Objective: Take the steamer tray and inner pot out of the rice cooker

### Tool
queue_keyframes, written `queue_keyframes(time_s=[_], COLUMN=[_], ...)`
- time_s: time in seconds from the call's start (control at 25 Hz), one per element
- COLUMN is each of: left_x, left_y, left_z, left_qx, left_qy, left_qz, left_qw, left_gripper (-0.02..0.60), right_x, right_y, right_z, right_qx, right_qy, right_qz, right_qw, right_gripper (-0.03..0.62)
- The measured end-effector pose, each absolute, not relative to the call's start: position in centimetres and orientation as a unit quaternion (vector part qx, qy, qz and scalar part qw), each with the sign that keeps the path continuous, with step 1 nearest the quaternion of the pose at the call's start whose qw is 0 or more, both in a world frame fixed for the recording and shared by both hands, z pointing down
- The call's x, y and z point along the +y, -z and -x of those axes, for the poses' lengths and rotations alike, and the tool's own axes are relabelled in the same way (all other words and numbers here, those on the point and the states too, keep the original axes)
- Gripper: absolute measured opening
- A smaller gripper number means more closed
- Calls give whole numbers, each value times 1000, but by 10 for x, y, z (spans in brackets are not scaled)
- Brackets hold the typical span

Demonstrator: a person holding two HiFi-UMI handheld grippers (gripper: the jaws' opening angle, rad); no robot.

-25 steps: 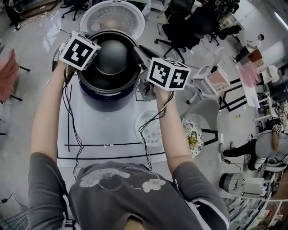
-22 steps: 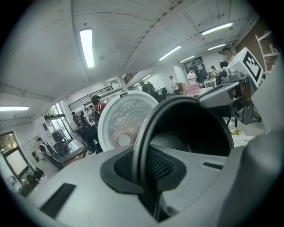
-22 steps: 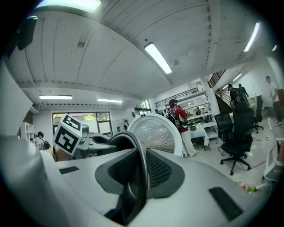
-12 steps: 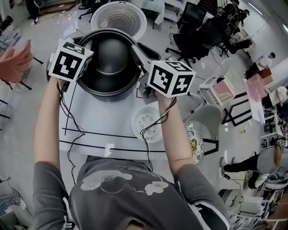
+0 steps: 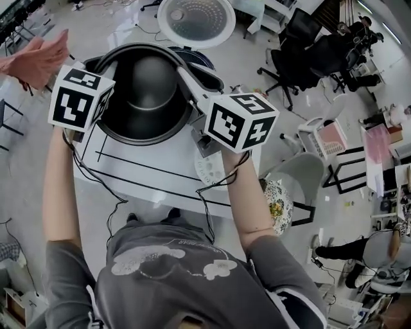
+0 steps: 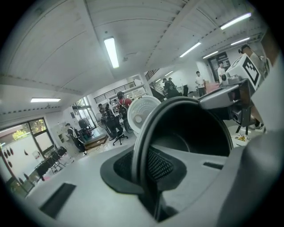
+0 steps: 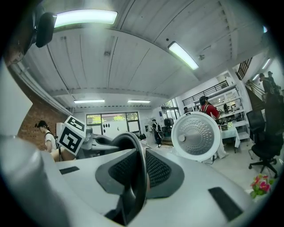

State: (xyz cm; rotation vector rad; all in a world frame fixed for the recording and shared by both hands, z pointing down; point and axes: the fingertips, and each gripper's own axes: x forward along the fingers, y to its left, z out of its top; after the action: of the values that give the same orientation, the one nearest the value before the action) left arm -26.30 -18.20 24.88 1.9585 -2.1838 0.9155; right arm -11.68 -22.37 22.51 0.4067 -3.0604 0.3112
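The black inner pot [image 5: 146, 90] hangs above the white table [image 5: 141, 183], held by its rim on both sides. My left gripper [image 5: 96, 119] is shut on the left rim and my right gripper [image 5: 192, 106] is shut on the right rim. In the left gripper view the thin rim [image 6: 143, 146] runs between the meshed pads of that gripper [image 6: 144, 166]. The right gripper [image 7: 137, 175] clamps the rim [image 7: 141, 164] the same way. The white steamer tray [image 5: 207, 172] lies on the table, half hidden under my right hand. The rice cooker's round lid [image 5: 196, 19] stands open behind the pot, and the pot hides the cooker's body.
A grey chair [image 5: 297, 168] and a patterned cushion [image 5: 276, 200] stand right of the table. Black office chairs [image 5: 302, 58] and a white basket [image 5: 326, 138] are farther right. Pink cloth [image 5: 37, 56] hangs at the far left. Black tape lines [image 5: 148, 168] cross the table.
Both grippers have risen with the pot between them and drawn it toward me, off the cooker's dark body. The steamer tray is now partly covered by my right hand.
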Motion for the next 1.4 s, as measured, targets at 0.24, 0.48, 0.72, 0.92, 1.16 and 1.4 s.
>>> queue_keyframes(time_s=[0.24,0.48,0.72,0.92,1.16,1.4], left_x=[-142,-116,-105,-111,-132,-149], left_y=[-294,-352,-415,-451,-475,-500], left_z=[277,279,265,250,239,237], left_qx=[-691,-652,-619,-586,-563,-561], left_qy=[-302,-319,-332,-348,-379,-419], left_qz=[-652,-677,-691,-704,-704,-684], left_qw=[76,121,171,199,208,207], left_gripper=[44,46,48,48,49,49], right_x=[-182,-149,-136,-137,-154,-174], right_y=[-263,-320,-375,-409,-443,-467], right_z=[130,133,118,106,95,91], right_qx=[-978,-960,-940,-925,-913,-907], right_qy=[-138,-195,-235,-256,-269,-266], right_qz=[-147,-180,-215,-237,-254,-261], right_qw=[48,88,123,148,171,196], right_gripper=[78,78,81,81,86,89])
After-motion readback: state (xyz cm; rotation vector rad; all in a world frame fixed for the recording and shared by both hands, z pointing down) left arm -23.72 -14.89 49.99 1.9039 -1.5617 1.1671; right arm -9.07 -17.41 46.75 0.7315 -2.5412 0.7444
